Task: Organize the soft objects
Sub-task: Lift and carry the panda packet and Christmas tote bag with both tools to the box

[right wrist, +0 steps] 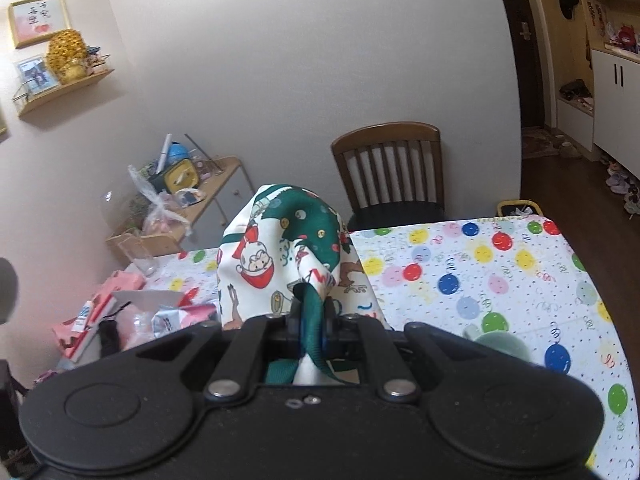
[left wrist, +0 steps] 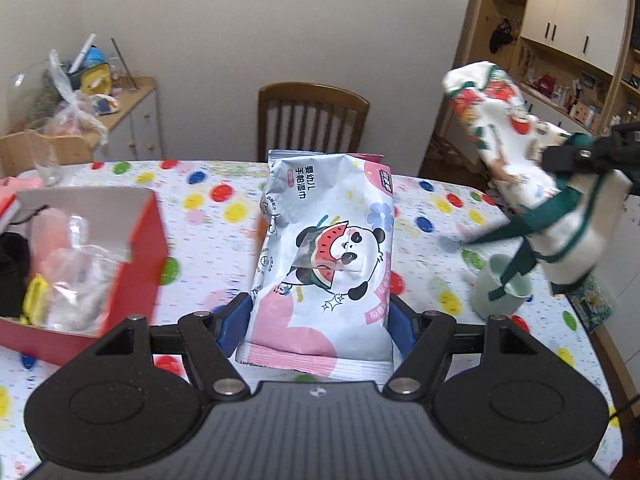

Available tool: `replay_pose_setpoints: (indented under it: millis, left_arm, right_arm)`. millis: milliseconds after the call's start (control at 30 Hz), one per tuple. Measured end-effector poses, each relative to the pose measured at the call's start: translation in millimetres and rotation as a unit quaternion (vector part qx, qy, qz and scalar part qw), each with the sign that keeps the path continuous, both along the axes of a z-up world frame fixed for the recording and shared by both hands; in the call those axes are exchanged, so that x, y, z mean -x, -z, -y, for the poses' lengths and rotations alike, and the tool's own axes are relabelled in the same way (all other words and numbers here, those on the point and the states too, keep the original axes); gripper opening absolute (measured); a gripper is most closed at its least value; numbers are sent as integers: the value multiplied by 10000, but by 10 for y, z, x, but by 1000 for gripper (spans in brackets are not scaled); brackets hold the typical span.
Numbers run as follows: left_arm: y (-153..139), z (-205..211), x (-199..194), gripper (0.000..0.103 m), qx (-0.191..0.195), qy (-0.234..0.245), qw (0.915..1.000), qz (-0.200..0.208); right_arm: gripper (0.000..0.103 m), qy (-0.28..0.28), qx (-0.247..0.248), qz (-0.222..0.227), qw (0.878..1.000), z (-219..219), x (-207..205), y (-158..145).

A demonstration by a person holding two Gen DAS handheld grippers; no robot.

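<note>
A wet-wipes pack [left wrist: 324, 256] with a panda and watermelon print stands between the blue pads of my left gripper [left wrist: 318, 322], which is shut on it and holds it above the table. A white cloth bag [left wrist: 524, 160] with a Christmas print and green straps hangs at the right of the left wrist view. My right gripper [right wrist: 311, 312] is shut on that cloth bag [right wrist: 280, 264], pinching its green strap [right wrist: 310, 320]. The right gripper [left wrist: 576, 156] also shows in the left wrist view, gripping the bag's top.
A red box [left wrist: 136, 248] with plastic-wrapped items sits at the left on the balloon-print tablecloth [right wrist: 480, 272]. A pale green cup [left wrist: 502, 292] stands under the hanging bag. A wooden chair [left wrist: 312, 120] is behind the table. A cluttered side cabinet [left wrist: 128, 120] stands at the left wall.
</note>
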State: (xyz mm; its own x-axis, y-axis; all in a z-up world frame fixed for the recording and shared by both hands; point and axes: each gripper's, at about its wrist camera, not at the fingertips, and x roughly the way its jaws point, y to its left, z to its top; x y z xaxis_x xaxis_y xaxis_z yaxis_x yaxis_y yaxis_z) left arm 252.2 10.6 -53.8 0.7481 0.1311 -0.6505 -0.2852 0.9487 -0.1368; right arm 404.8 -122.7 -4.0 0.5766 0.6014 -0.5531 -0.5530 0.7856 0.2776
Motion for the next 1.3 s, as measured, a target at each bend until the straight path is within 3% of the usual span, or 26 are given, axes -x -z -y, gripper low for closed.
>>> replay_pose_setpoints:
  millis: [267, 800, 1167, 1300]
  left_arm:
    - [-127, -522, 340, 71, -242, -301, 9992, 63]
    - [-196, -1846, 967, 71, -546, -741, 9956, -184]
    - [-114, -2625, 1151, 71, -804, -1065, 9905, -328]
    - [-64, -2839, 1114, 71, -880, -1146, 9886, -412]
  right_arm:
    - [6, -383, 69, 49, 9992, -512, 430, -143]
    - [6, -978, 79, 169, 9950, -2091, 971, -239]
    - [6, -1187, 149, 52, 9928, -3155, 1070, -81]
    - [6, -1097, 245, -197, 9935, -3459, 1014, 75]
